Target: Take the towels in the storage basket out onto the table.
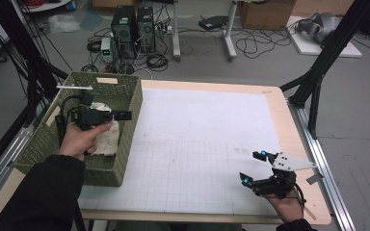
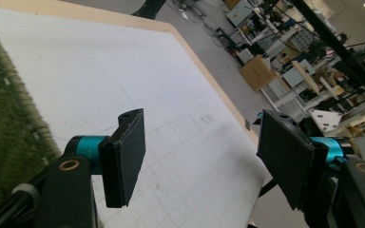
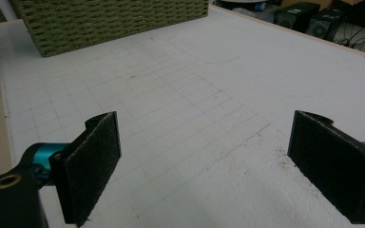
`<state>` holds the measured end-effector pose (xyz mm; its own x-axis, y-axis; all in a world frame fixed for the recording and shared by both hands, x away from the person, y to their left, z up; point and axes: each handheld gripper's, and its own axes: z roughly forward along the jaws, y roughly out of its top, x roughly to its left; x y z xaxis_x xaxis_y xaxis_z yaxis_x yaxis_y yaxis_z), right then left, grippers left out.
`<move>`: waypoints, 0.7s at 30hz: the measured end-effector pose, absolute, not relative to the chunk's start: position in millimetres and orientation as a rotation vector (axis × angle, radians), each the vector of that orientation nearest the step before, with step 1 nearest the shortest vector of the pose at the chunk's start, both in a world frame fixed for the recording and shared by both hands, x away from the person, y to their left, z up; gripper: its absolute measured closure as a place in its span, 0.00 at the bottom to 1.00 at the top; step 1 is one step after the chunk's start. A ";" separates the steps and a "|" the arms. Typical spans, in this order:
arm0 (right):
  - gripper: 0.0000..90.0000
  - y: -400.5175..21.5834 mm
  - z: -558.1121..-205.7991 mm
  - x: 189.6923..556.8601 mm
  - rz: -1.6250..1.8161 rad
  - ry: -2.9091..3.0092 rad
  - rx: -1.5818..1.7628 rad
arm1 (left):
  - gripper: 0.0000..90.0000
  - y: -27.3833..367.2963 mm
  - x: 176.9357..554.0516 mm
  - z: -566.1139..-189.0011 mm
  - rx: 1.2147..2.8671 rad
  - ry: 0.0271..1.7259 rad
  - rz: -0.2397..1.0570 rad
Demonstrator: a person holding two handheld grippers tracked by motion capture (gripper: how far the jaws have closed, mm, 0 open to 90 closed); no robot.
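Observation:
A green woven basket (image 1: 125, 103) stands at the table's left, and a crumpled white cloth (image 1: 107, 140) lies inside it. A hand holds my left gripper (image 1: 123, 114) over the basket, pointing right across its rim. In the left gripper view the jaws (image 2: 202, 137) stand open with nothing between them, the basket wall (image 2: 0, 118) at the left. My right gripper (image 1: 251, 167) rests low at the table's front right, open and empty, its pads (image 3: 92, 161) wide apart above the gridded mat. The basket (image 3: 109, 21) lies far ahead of it.
A white gridded mat (image 1: 202, 139) covers the wooden table. A thin white stick (image 1: 74, 87) lies across the basket's far rim. Beyond the table are computer towers (image 1: 134, 26), floor cables and cardboard boxes. Black frame legs (image 1: 318, 72) stand at the right.

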<state>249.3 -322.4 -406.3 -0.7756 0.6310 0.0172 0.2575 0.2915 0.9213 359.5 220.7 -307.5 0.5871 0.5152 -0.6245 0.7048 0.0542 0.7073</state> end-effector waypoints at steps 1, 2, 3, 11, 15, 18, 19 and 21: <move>0.11 -322.6 -406.3 249.3 1.480 2.217 0.804 | 0.37 221.9 360.2 -307.9 1.610 1.049 -0.184; 0.11 -322.7 -406.4 249.3 1.481 2.218 0.804 | 0.37 223.2 360.8 -308.3 1.618 1.056 -0.175; 0.11 -322.8 -406.3 249.3 1.480 2.217 0.804 | 0.37 225.0 361.4 -309.0 1.626 1.065 -0.161; 0.11 -323.0 -406.1 249.0 1.481 2.219 0.799 | 0.37 239.7 365.5 -314.6 1.662 1.127 -0.067; 0.11 -323.1 -406.0 249.0 1.480 2.219 0.799 | 0.37 246.4 367.7 -316.8 1.694 1.160 0.006; 0.11 -323.2 -405.7 249.1 1.480 2.215 0.791 | 0.38 249.8 369.2 -318.2 1.705 1.187 0.055; 0.11 -323.3 -405.6 249.4 1.478 2.213 0.788 | 0.38 250.5 369.9 -318.6 1.712 1.196 0.075; 0.11 -322.7 -405.9 249.2 1.480 2.219 0.799 | 0.38 252.1 371.7 -319.5 1.722 1.213 0.100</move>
<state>249.2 -322.7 -405.9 -0.7775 0.6287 0.0165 0.2571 0.2937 0.9207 371.7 252.1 -319.5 0.4965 0.7509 -0.4355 0.6696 -0.0120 0.7426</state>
